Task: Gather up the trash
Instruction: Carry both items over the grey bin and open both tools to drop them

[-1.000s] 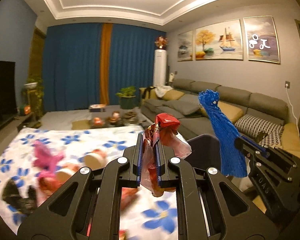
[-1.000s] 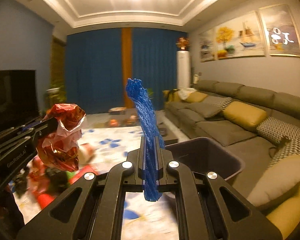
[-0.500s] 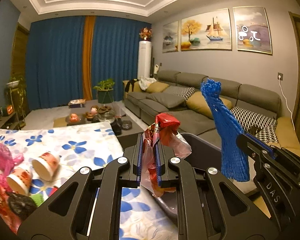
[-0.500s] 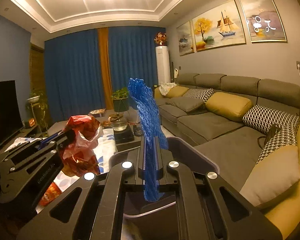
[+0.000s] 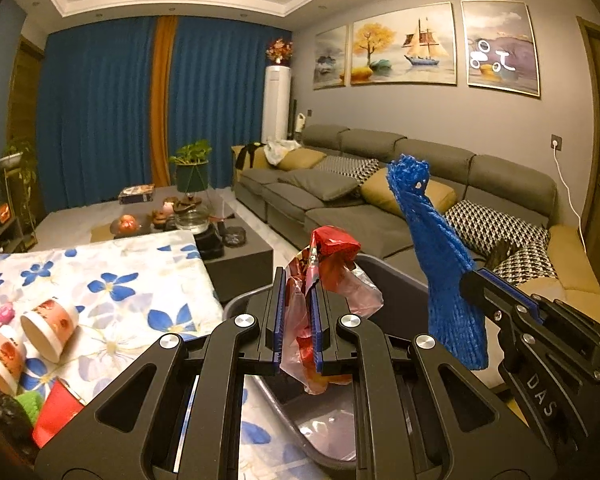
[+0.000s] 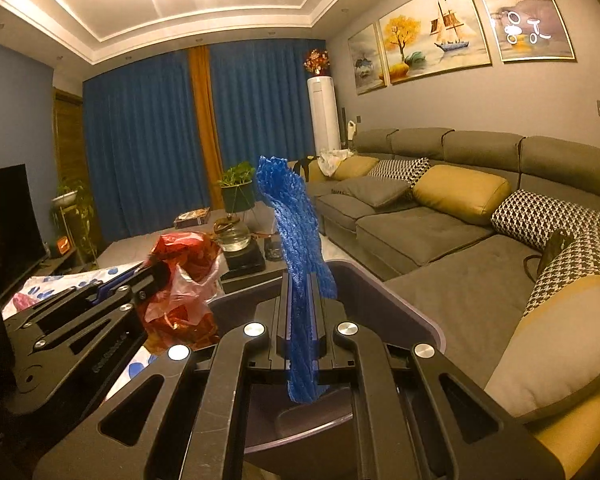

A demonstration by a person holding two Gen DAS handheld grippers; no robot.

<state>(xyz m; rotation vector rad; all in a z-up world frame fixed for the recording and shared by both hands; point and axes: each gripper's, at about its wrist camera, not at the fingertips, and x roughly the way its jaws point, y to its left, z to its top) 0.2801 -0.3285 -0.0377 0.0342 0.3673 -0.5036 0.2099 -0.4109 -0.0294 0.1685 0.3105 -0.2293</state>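
Trash fills both my claws: my left gripper [image 5: 298, 316] is clamped on a crumpled red wrapper [image 5: 324, 280], my right gripper [image 6: 303, 328] pinched tight on a blue foam net [image 6: 296, 240], both hanging over the dark bin [image 6: 400, 300] just below. I judge this the drop-off step, so next I need only part the jaws. Beyond, on the flowered tablecloth [image 5: 112, 272], paper cups [image 5: 48, 328] wait.
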